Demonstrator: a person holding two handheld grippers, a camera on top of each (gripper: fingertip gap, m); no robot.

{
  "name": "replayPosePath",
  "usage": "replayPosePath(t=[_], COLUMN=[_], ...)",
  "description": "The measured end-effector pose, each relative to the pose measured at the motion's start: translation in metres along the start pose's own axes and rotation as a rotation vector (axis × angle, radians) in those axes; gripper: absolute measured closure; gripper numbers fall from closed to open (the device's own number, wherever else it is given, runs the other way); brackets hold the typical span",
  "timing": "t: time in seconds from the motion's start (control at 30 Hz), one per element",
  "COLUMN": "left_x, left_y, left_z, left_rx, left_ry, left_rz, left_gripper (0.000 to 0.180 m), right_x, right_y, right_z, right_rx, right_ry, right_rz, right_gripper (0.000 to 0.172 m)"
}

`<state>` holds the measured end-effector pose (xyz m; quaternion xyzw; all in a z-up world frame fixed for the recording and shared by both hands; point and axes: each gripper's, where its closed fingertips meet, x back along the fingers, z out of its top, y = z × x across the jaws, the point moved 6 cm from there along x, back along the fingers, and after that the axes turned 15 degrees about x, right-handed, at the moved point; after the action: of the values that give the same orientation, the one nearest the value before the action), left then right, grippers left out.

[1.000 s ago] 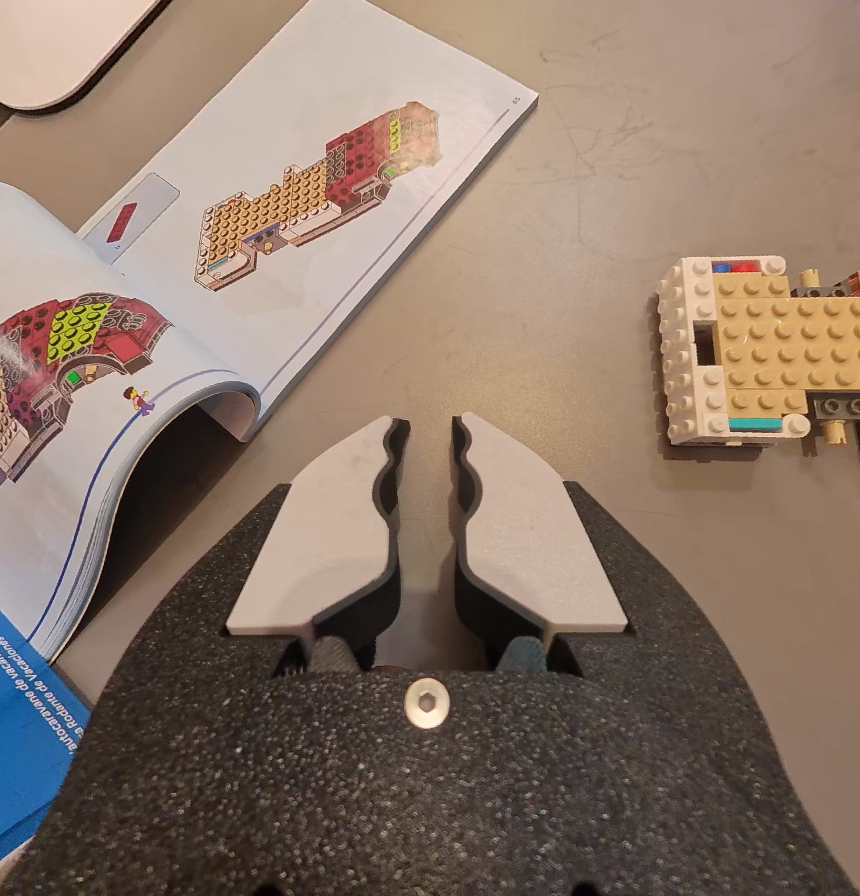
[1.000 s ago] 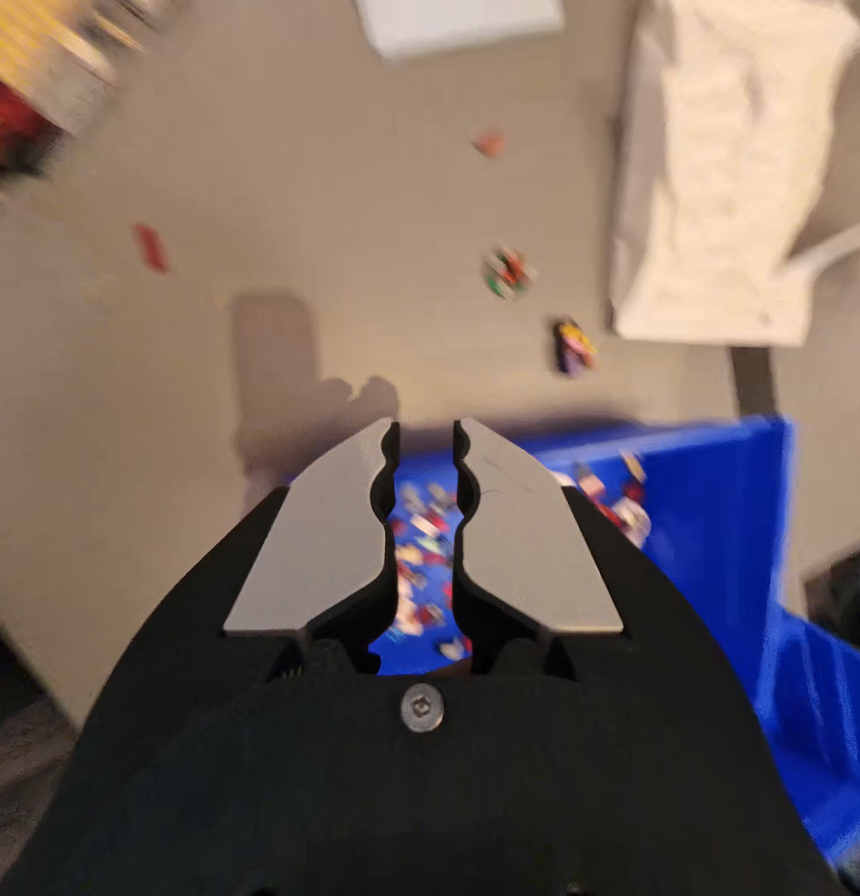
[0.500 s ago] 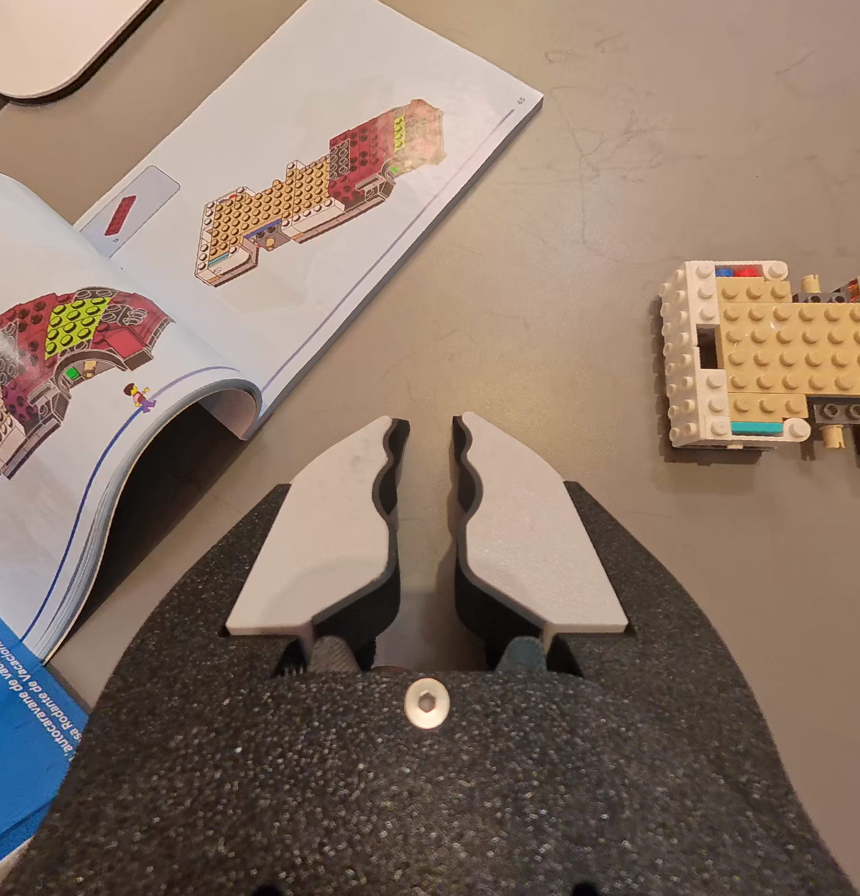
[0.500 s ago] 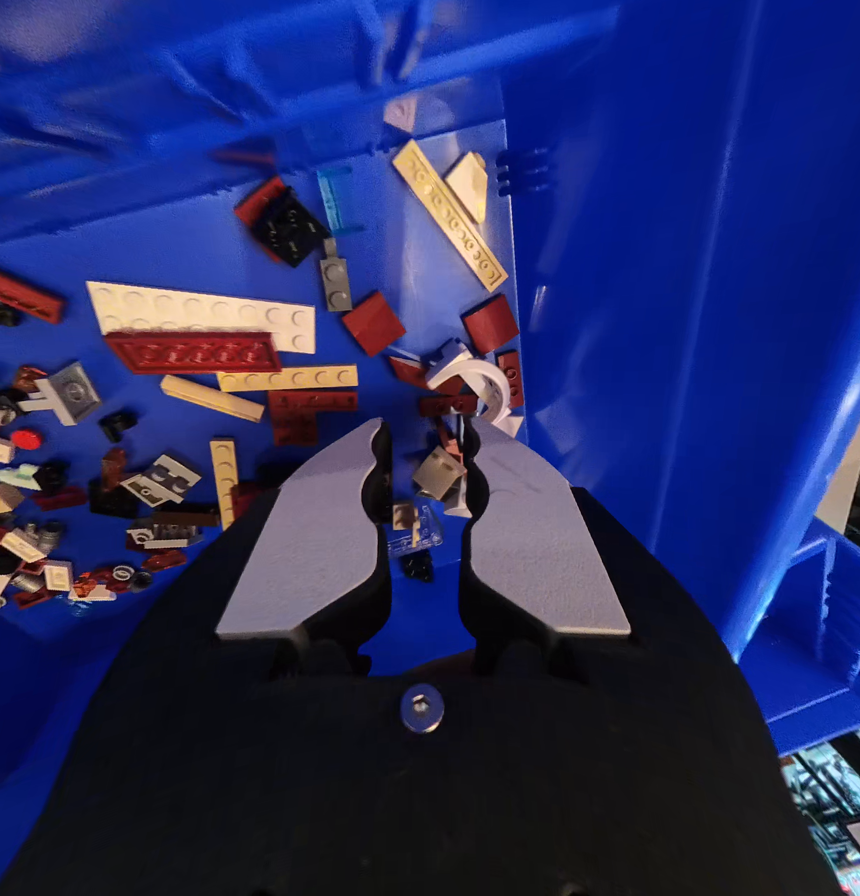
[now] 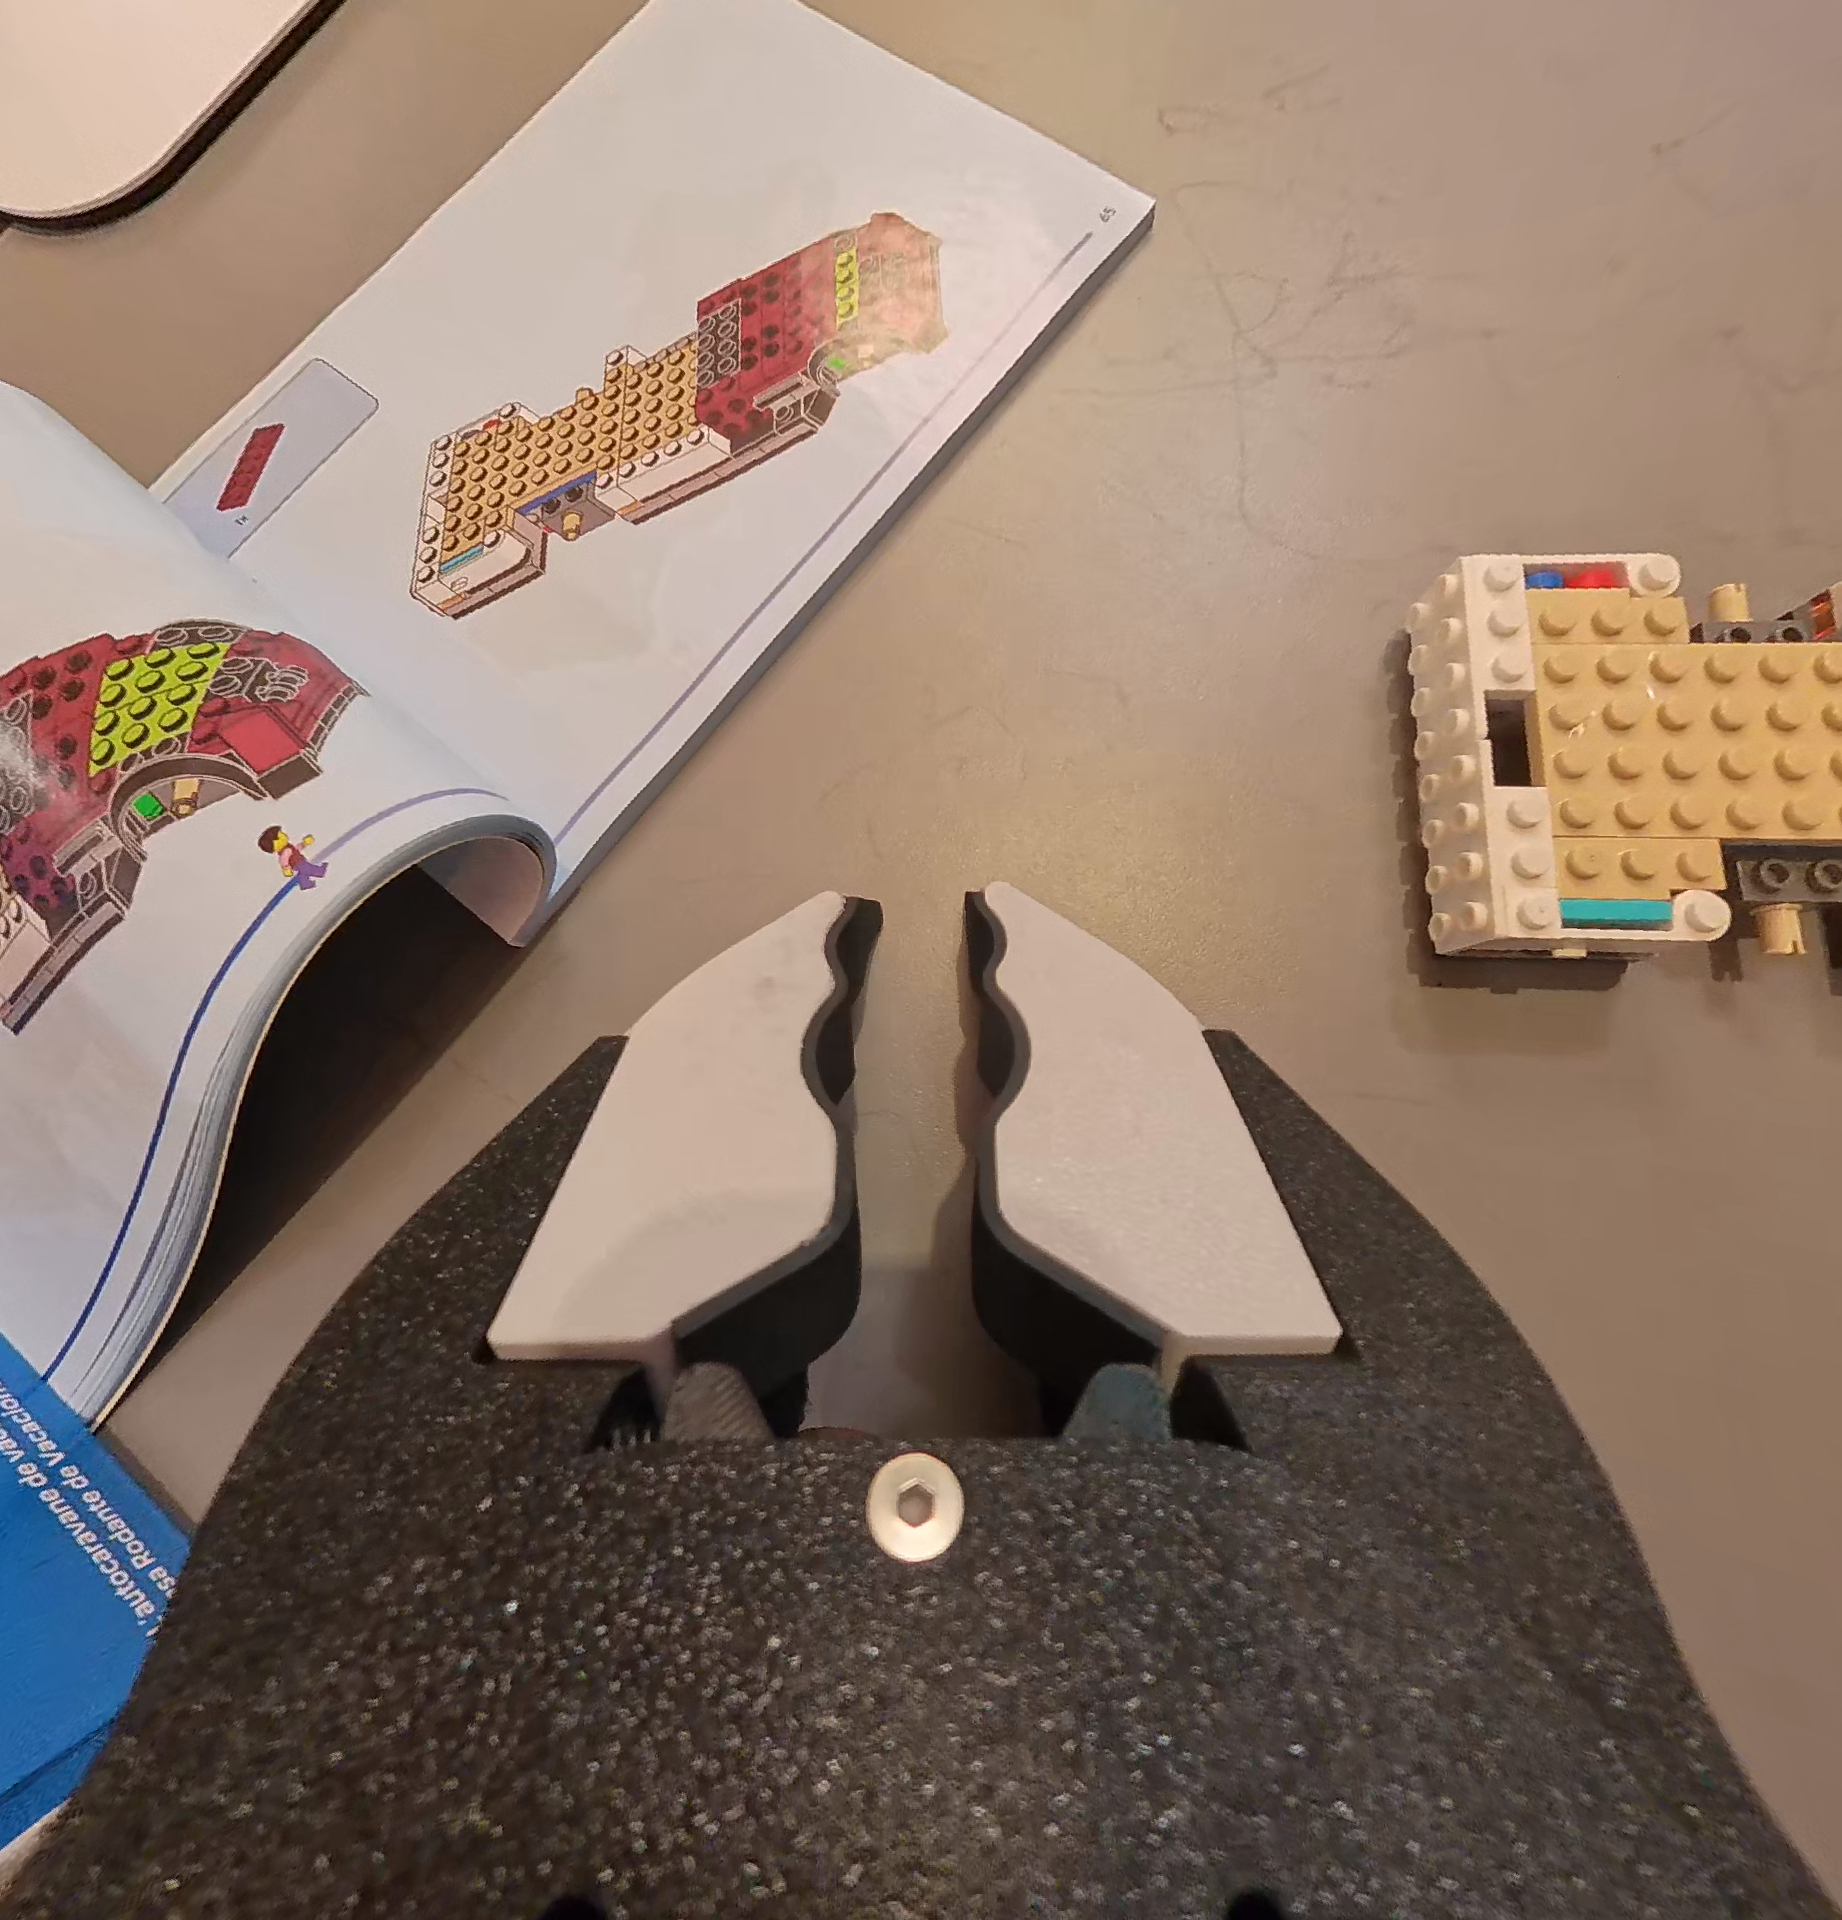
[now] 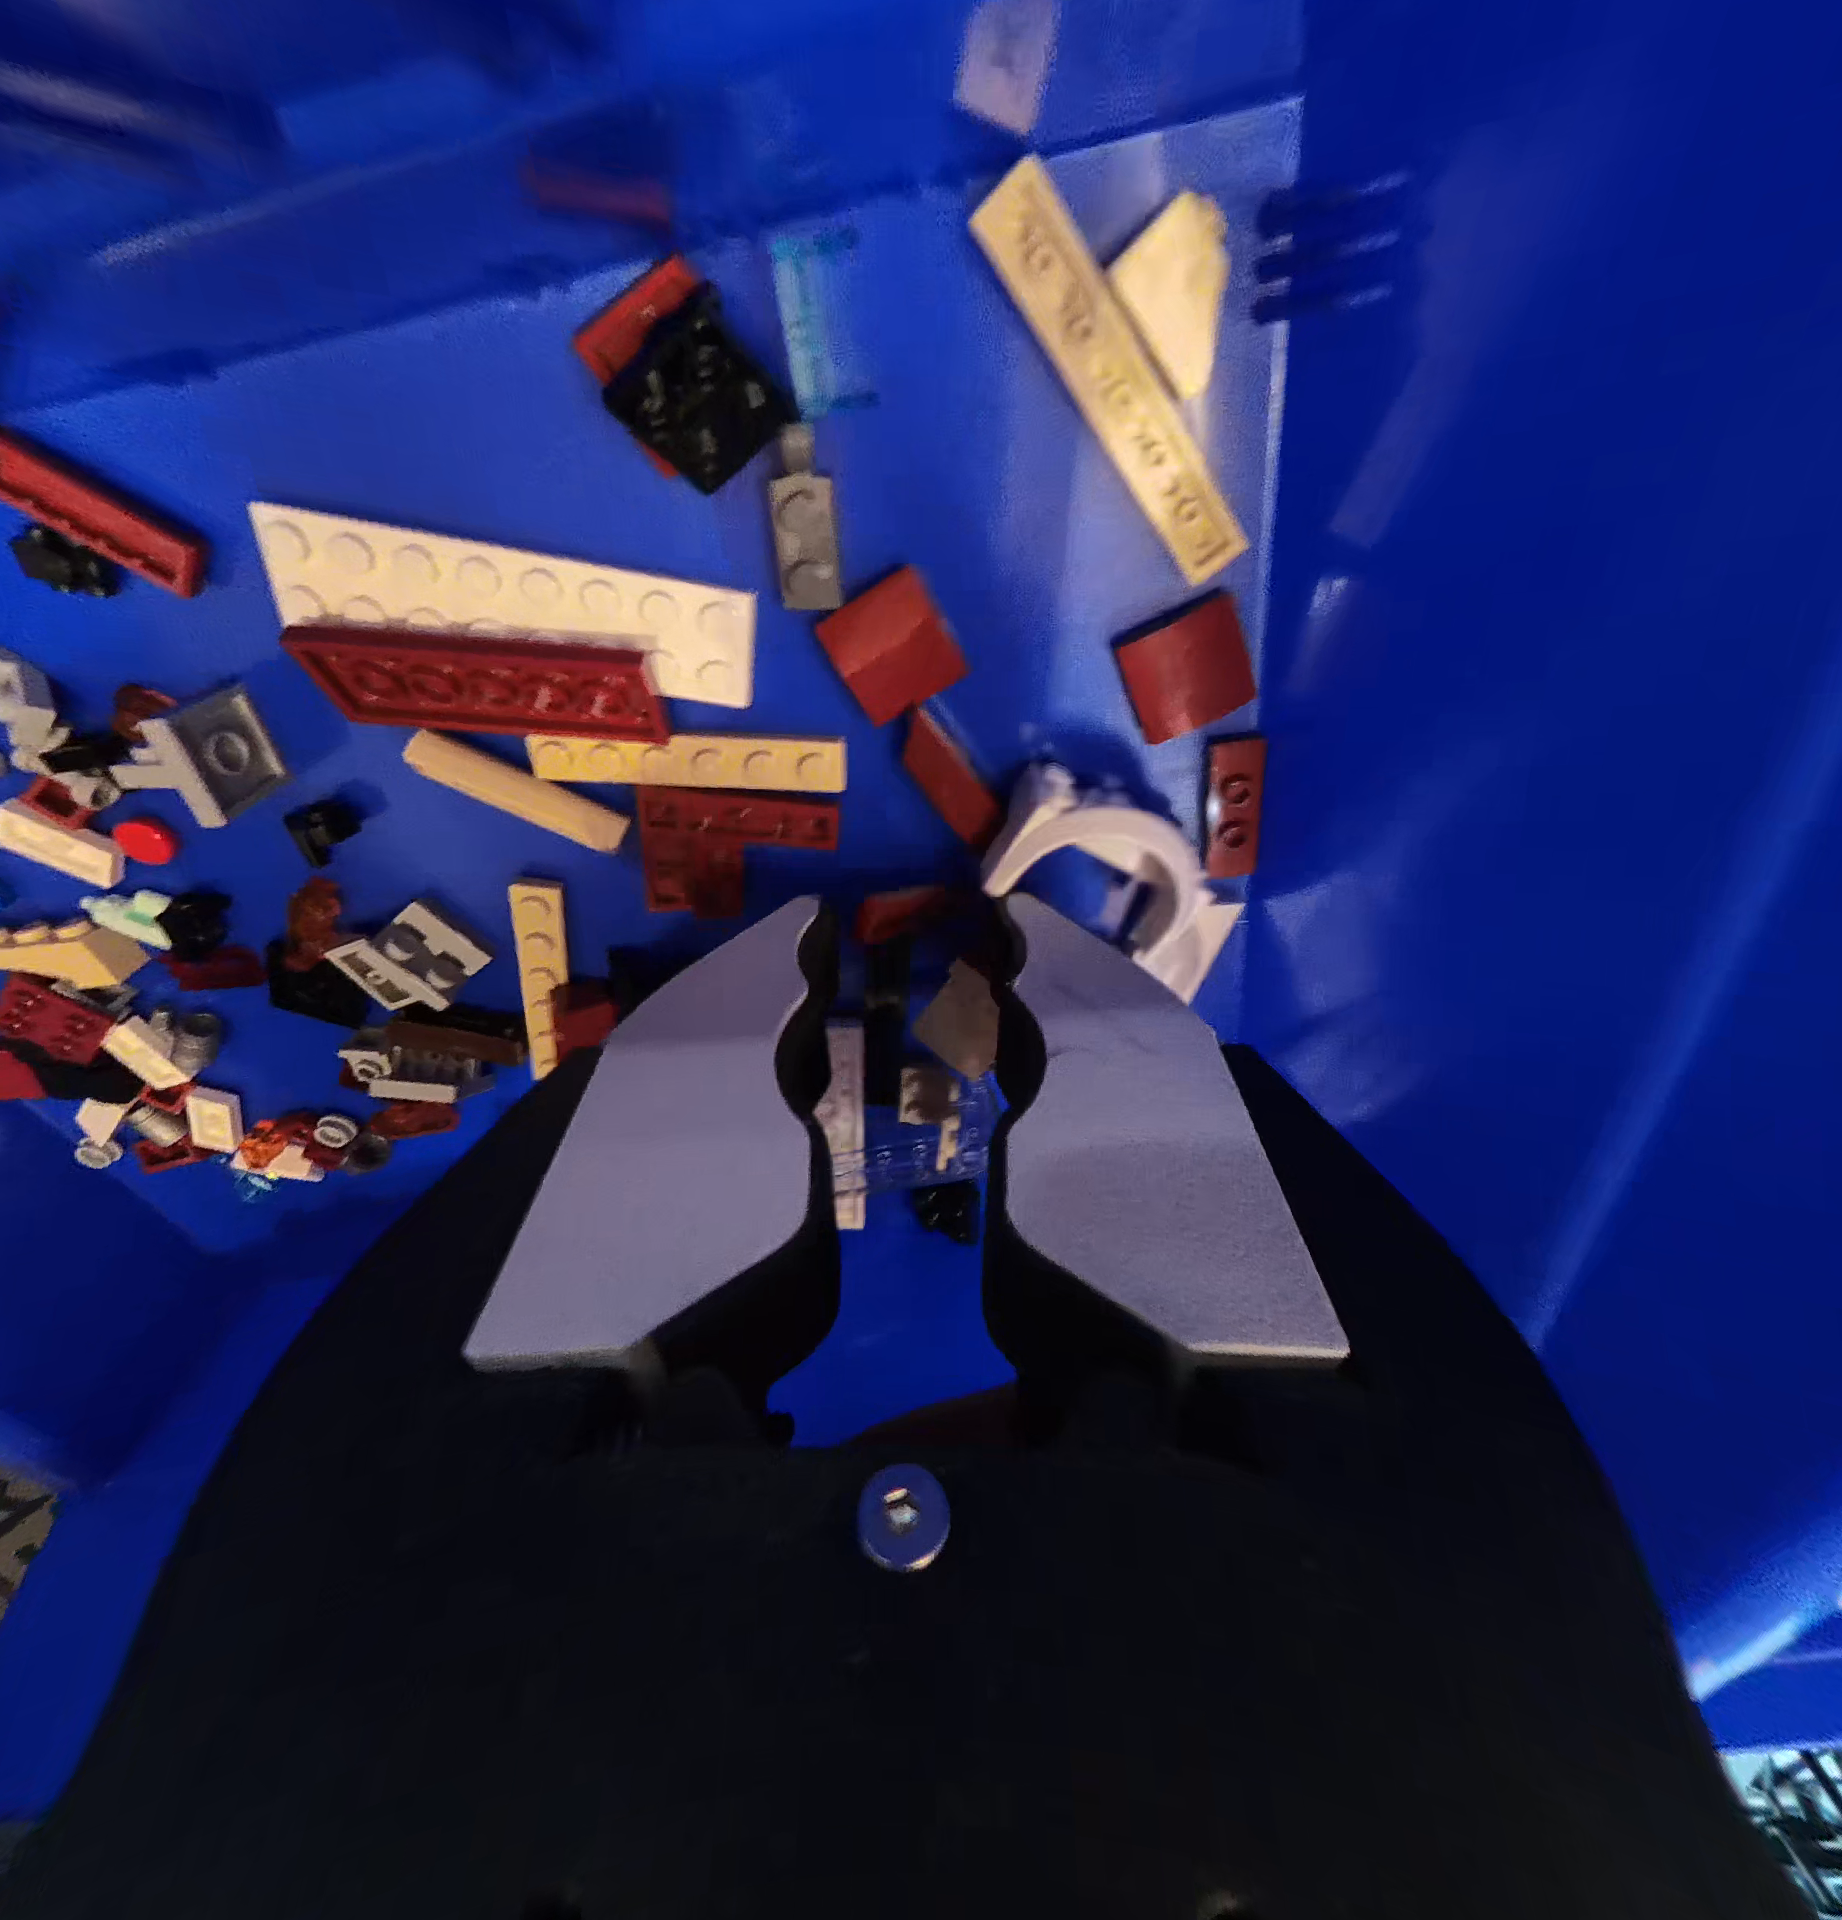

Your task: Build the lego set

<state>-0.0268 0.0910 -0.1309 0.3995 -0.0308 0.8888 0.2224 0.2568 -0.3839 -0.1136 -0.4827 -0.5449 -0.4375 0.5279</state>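
Right fingers [image 6: 1104,1039] parted inside blue bin [image 6: 1519,727], over loose bricks [image 6: 927,1101] (none gripped); left fingers [image 5: 730,1039] parted, bare, above worktop [image 5: 1104,623].

I count 1 open instr. booklet [image 5: 605,343], 1 part-built brick model [image 5: 1665,758], 1 blue bin [image 6: 1519,727] w/ dozens of loose bricks.

An open booklet [image 5: 397,540] lies on the surface [image 5: 1156,675] at the left of the left wrist view, a brick model [image 5: 1644,758] at the right edge, and the left gripper [image 5: 922,904] between them, touching neither. In the right wrist view, the right gripper [image 6: 912,914] is inside a bin [image 6: 1571,727], over loose bricks [image 6: 501,748] spread across the bin's floor at left and centre.
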Motion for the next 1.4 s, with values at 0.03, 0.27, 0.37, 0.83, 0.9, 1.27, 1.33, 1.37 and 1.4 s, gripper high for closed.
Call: replayPosePath(t=[0.03,0.27,0.37,0.83,0.9,1.27,1.33,1.37,1.4], left_x=[0.000,0.000,0.000,0.000,0.000,0.000,0.000,0.000,0.000], left_y=[0.000,0.000,0.000,0.000,0.000,0.001,0.001,0.001,0.001], left_z=[0.000,0.000,0.000,0.000,0.000,0.000,0.000,0.000,0.000], left_rx=[-0.001,-0.004,-0.004,-0.003,-0.003,-0.007,-0.009,-0.010,-0.011], left_ry=[0.000,0.001,0.002,0.001,0.001,0.003,0.004,0.005,0.005], left_rz=[0.000,0.002,0.004,0.002,0.003,0.007,0.008,0.009,0.010], left_gripper=[0.161,0.161,0.161,0.161,0.161,0.161,0.161,0.161,0.161], right_x=[0.000,0.008,0.008,0.000,0.000,0.048,0.064,0.072,0.079], right_y=[-0.004,-0.010,-0.010,-0.010,-0.012,-0.044,-0.059,-0.067,-0.074], right_z=[-0.001,-0.002,0.002,0.007,0.007,0.021,0.027,0.029,0.030], right_rx=[0.011,0.020,0.035,0.088,0.096,0.118,0.118,0.114,0.108], right_ry=[-0.002,0.023,0.048,0.064,0.060,0.416,0.598,0.691,0.771], right_rz=[0.008,-0.042,-0.055,-0.035,-0.042,-0.085,-0.042,-0.011,0.019], right_gripper=[0.144,0.146,0.144,0.145,0.145,0.145,0.145,0.146,0.146])
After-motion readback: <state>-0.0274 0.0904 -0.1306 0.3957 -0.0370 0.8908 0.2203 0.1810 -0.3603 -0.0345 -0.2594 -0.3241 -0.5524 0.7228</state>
